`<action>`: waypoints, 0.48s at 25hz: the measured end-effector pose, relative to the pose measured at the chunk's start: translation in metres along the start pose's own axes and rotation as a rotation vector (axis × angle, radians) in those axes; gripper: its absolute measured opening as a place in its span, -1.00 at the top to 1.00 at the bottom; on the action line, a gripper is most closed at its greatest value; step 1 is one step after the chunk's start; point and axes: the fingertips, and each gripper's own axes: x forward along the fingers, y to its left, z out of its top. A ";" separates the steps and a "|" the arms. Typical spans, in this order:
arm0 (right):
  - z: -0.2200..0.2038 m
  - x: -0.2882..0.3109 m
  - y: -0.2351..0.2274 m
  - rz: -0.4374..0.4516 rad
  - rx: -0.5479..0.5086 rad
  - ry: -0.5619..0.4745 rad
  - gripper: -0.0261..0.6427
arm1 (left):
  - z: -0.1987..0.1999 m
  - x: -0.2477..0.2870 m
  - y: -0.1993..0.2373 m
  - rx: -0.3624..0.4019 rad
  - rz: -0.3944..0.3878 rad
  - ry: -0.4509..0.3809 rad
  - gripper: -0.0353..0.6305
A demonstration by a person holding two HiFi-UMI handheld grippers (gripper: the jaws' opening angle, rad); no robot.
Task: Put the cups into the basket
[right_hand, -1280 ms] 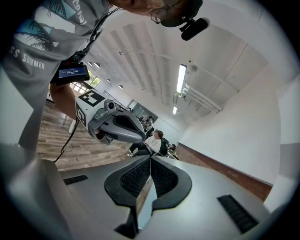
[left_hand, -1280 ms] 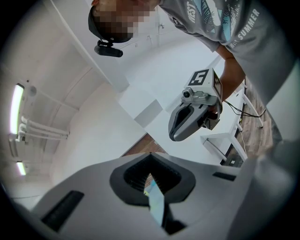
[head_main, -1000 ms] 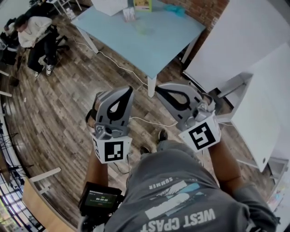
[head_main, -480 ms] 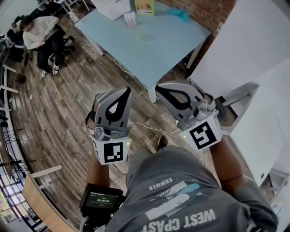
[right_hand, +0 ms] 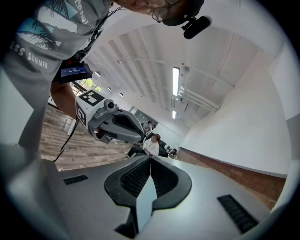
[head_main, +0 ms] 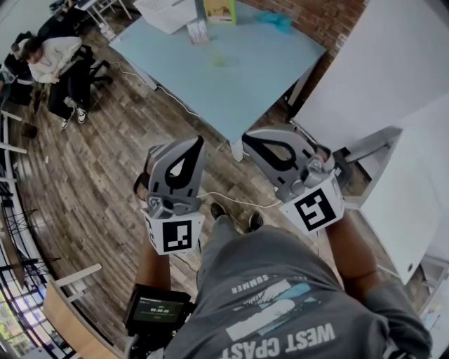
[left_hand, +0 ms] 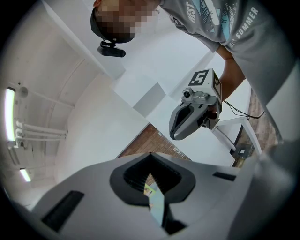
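In the head view I hold both grippers at chest height over the wooden floor, short of a light blue table (head_main: 259, 77). My left gripper (head_main: 201, 139) is shut and holds nothing; its jaws meet at the tip (left_hand: 150, 153). My right gripper (head_main: 244, 137) is shut and holds nothing too (right_hand: 150, 157). Each gripper view shows the other gripper hanging nearby (left_hand: 174, 136) (right_hand: 139, 139). On the table's far part stands a faint, pale green see-through thing (head_main: 219, 62), possibly a cup. A white container (head_main: 168, 10) sits at the table's far edge; I cannot tell whether it is the basket.
A yellow-green box (head_main: 220, 10), a small card holder (head_main: 199, 31) and a teal cloth (head_main: 275, 21) lie at the table's far side. White partitions (head_main: 393, 105) stand on the right. A seated person (head_main: 52, 59) is at far left. A cable (head_main: 231, 200) runs across the floor.
Both grippers stay shut and hardly move. The person's shoes have shifted on the floor below the grippers, and the table has slid slightly in the head view.
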 end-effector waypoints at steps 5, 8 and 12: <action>0.001 0.029 -0.012 -0.035 -0.009 0.031 0.88 | -0.021 0.008 0.029 -0.011 -0.014 -0.043 0.89; 0.004 0.050 -0.016 -0.058 -0.009 0.047 0.88 | -0.037 0.008 0.045 -0.012 -0.029 -0.064 0.89; 0.010 0.077 -0.015 -0.078 -0.019 0.068 0.88 | -0.056 0.004 0.063 -0.016 -0.046 -0.089 0.89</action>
